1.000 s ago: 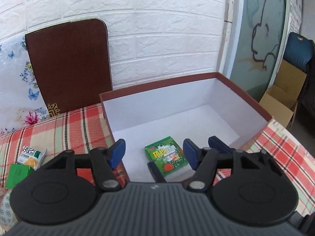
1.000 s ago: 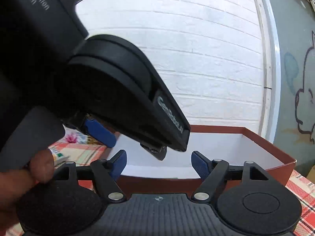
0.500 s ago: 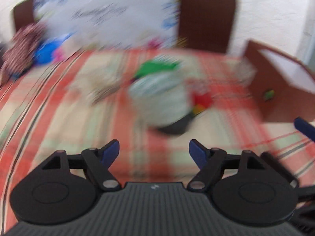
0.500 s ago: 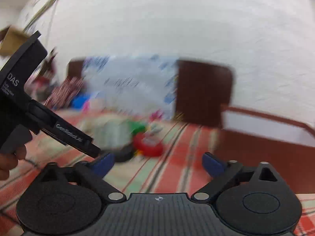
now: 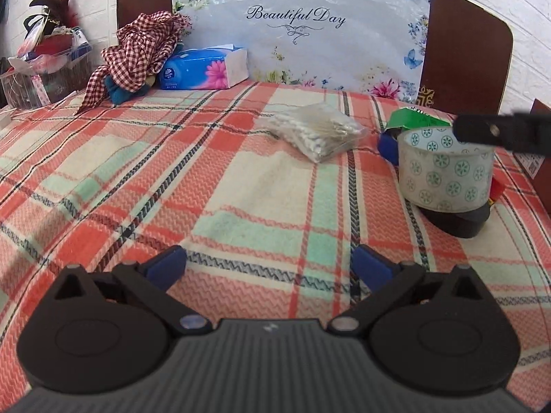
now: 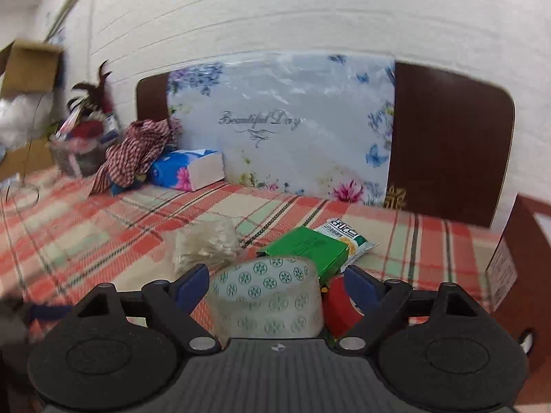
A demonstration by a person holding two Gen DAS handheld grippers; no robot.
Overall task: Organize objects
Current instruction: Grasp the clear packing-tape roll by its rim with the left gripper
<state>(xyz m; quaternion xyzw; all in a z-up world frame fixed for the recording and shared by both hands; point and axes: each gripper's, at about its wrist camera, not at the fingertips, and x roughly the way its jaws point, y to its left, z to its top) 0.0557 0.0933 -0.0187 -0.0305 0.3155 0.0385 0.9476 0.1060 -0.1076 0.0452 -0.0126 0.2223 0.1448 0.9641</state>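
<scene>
A roll of patterned tape (image 5: 446, 168) stands on a black roll (image 5: 458, 220) at the right of the plaid cloth. In the right wrist view the tape roll (image 6: 267, 301) sits between the open fingers of my right gripper (image 6: 277, 284), with a red roll (image 6: 339, 306), a green box (image 6: 306, 247) and a snack packet (image 6: 344, 234) behind it. A bag of cotton swabs (image 5: 316, 130) lies mid-table. My left gripper (image 5: 270, 265) is open and empty over bare cloth. The right gripper's fingers (image 5: 387, 144) flank the tape in the left wrist view.
The brown box's wall (image 6: 516, 258) stands at the far right. A blue tissue box (image 5: 203, 69), a checked cloth (image 5: 137, 48) and a clear bin of items (image 5: 44, 65) line the back. A floral "Beautiful Day" board (image 5: 299, 24) leans on the wall.
Both grippers swung left away from the brown box toward the objects on the cloth. The right gripper now straddles the patterned tape roll.
</scene>
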